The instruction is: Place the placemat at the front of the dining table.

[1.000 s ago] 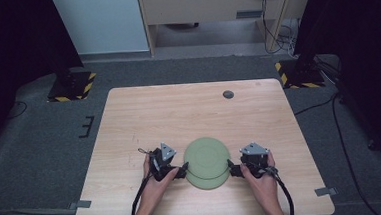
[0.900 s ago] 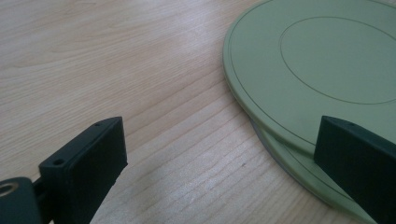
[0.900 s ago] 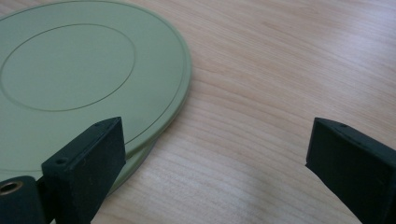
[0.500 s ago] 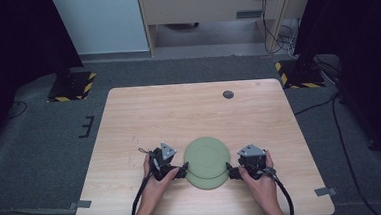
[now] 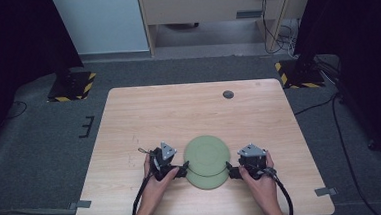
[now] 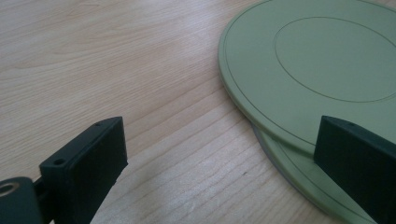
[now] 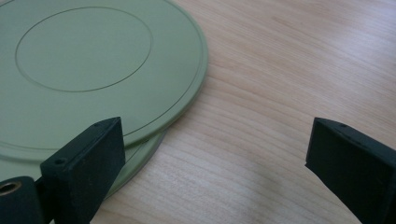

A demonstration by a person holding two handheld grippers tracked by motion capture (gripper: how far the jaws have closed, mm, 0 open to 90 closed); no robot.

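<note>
High view: two flat round pale-green plastic plates, top plate (image 5: 207, 152) stacked slightly offset on bottom plate (image 5: 206, 179), sit near the front edge of the light wood-grain table (image 5: 179, 113). Left gripper (image 5: 182, 169) and right gripper (image 5: 231, 169) flank the stack, one per side, tips at the rims; nothing lifted yet. Small dark round disc (image 5: 228, 94) lies well apart near the far edge. Grey carpet floor, yellow-black striped stand bases at both far corners, wooden cabinet and cables behind. Left gripper view: jaws spread wide, nothing between them; one jaw over bare wood, the other overlapping the plates' edge, top plate (image 6: 317, 65) overhanging bottom plate (image 6: 299, 182). Right gripper view: same story mirrored, jaws wide apart and empty, top plate (image 7: 93, 70) beside one jaw, bottom plate (image 7: 140, 158) peeking out underneath. Judgement: approach done; closing on a rim and separating or moving the plates is all still to do.
</note>
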